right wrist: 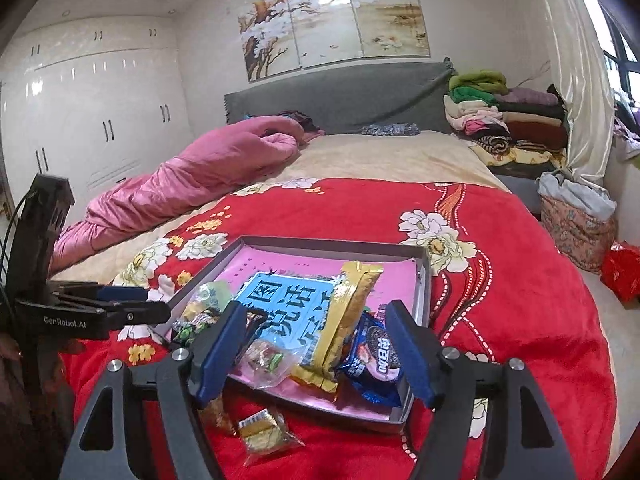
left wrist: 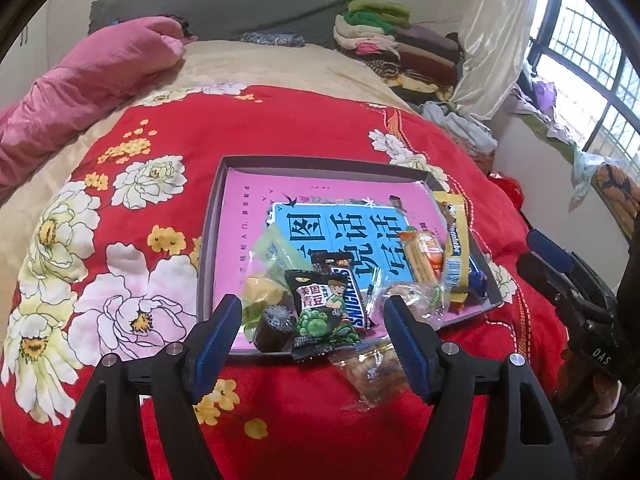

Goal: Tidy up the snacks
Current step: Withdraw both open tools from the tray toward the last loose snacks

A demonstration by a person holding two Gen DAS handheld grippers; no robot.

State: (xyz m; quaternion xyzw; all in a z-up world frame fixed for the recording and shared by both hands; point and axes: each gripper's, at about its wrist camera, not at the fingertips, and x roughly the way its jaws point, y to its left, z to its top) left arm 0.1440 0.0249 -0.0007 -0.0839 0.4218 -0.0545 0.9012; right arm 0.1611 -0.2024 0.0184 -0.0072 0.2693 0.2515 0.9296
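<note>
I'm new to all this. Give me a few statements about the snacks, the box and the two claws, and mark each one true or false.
1. The snacks sit in a shallow box on a red flowered blanket. True.
2. The left claw is clamped on the Snickers bar. False: it is open and holds nothing.
3. One clear-wrapped snack lies on the blanket outside the box. True.
4. The blue Oreo pack lies at the far end of the box. False: it is at the near corner, next to the long yellow packet.
5. The right claw is open. True.
</note>
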